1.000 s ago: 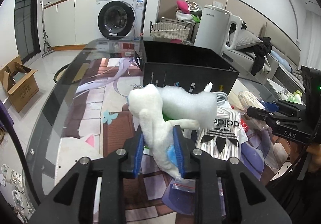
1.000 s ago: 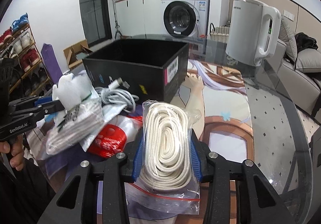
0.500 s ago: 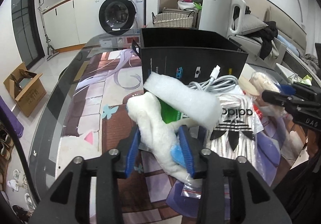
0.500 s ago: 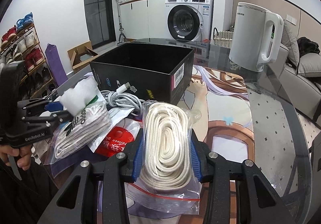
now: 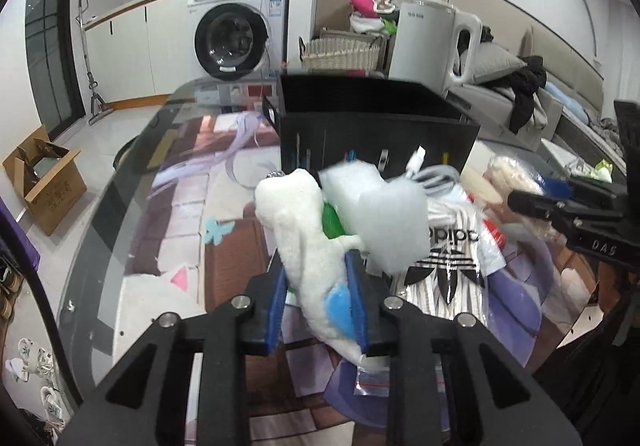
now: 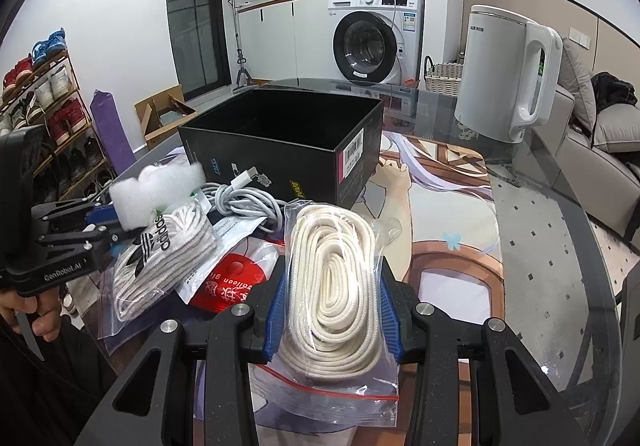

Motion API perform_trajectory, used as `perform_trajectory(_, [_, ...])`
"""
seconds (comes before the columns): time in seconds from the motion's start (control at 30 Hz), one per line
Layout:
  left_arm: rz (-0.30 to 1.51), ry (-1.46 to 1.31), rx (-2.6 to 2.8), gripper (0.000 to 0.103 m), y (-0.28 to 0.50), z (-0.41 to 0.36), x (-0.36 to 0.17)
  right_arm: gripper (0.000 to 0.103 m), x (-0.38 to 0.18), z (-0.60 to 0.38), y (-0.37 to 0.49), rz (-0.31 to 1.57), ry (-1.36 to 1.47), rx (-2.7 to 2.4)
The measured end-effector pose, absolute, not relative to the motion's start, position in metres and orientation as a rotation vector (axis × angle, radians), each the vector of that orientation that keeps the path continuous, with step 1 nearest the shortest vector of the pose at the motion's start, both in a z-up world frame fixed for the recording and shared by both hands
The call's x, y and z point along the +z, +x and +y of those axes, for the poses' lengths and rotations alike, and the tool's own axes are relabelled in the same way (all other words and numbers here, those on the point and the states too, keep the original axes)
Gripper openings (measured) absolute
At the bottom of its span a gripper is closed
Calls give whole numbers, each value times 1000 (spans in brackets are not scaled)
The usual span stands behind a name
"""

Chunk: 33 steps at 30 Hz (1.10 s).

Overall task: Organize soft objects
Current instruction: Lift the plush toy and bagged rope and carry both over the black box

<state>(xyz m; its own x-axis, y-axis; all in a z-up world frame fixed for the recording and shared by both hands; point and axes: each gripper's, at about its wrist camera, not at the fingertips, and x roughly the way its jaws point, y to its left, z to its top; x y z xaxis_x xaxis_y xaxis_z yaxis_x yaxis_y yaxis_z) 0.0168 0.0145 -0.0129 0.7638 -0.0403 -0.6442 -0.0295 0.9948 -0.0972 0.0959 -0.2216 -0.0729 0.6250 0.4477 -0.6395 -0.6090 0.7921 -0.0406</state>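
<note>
My left gripper (image 5: 318, 298) is shut on a white plush toy (image 5: 304, 230) with a blue patch and holds it above the table; a white foam block (image 5: 384, 222) rides against it. It also shows in the right wrist view (image 6: 156, 190). My right gripper (image 6: 332, 310) is shut on a zip bag of coiled white rope (image 6: 332, 274). An open black box (image 6: 288, 150) stands ahead on the glass table, also in the left wrist view (image 5: 376, 130). My right gripper shows at the right of the left wrist view (image 5: 532, 194).
An Adidas bag of striped cord (image 6: 160, 254), a white charging cable (image 6: 244, 202) and a red packet (image 6: 232, 282) lie before the box. A white kettle (image 6: 504, 74) stands at the back right. The glass table edge (image 5: 92, 230) curves at left.
My left gripper has lifted the plush toy and foam slightly, nearer the box. My right gripper has kept the rope bag almost still.
</note>
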Motion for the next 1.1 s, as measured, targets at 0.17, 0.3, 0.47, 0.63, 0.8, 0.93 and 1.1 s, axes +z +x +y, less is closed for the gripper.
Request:
perform_trajectory(0.17, [662,-117,-3,26,11,17,-1,40,-66,-223,93,627,-241,629])
perform_trajectory(0.3, [594,-122,19,26,3,22,17,40,-57,-224,88,585,-221,643])
perform_trajectory(0.47, [574,-137,11,26,4,26,30,40,-51,-222,86,576,-209,661])
perform_trajectory(0.63, [562,-133,1,26,7,23,40,40,-45,-218,84,566,-207,676])
perform_trajectory(0.8, [551,-125,-12,26,15,23,51,40,-37,-214,88,555,-205,685])
perform_trajectory(0.93, [541,-120,-24,26,24,26,59,40,-26,-208,93,545,-207,688])
perform_trajectory(1.1, [536,-113,-35,26,37,29,65,40,-15,-196,104,536,-215,691])
